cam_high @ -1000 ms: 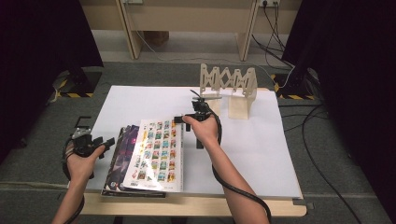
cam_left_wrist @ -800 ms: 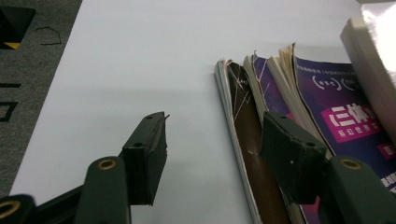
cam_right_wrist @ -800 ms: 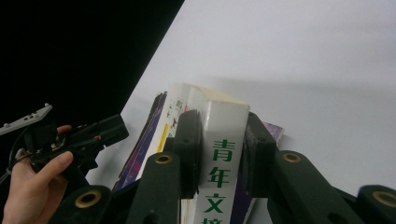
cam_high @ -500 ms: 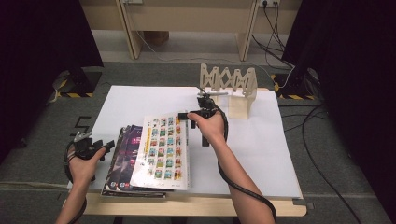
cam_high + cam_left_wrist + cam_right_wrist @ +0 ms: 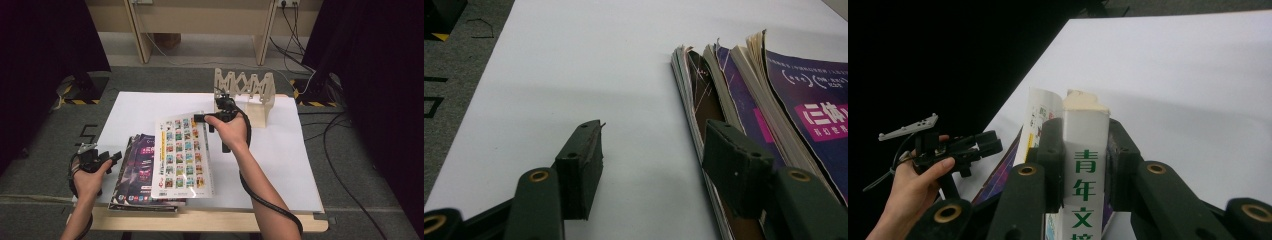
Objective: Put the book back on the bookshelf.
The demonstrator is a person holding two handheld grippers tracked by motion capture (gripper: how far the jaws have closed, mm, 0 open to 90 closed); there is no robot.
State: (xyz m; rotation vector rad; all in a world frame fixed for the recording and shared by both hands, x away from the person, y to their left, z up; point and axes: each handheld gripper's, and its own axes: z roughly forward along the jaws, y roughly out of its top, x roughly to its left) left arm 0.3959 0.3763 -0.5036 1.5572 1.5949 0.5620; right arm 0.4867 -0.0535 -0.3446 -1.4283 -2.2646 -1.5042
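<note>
A thick magazine (image 5: 181, 155) with a grid of colourful pictures is pinched at its white spine, lifted off the stack (image 5: 135, 172), by the right gripper (image 5: 202, 119) fingers, which have just been closing; left gripper (image 5: 112, 157) fingers spread.

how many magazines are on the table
At least 3: one with a grid cover lifted by its spine in the right tool, a purple one under it, and another beneath; more may be hidden in the stack.

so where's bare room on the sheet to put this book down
Free: the white sheet behind the stack of books, and its right side below the wooden rack. Crowded: front left, where the left claw waits by the stack.
</note>
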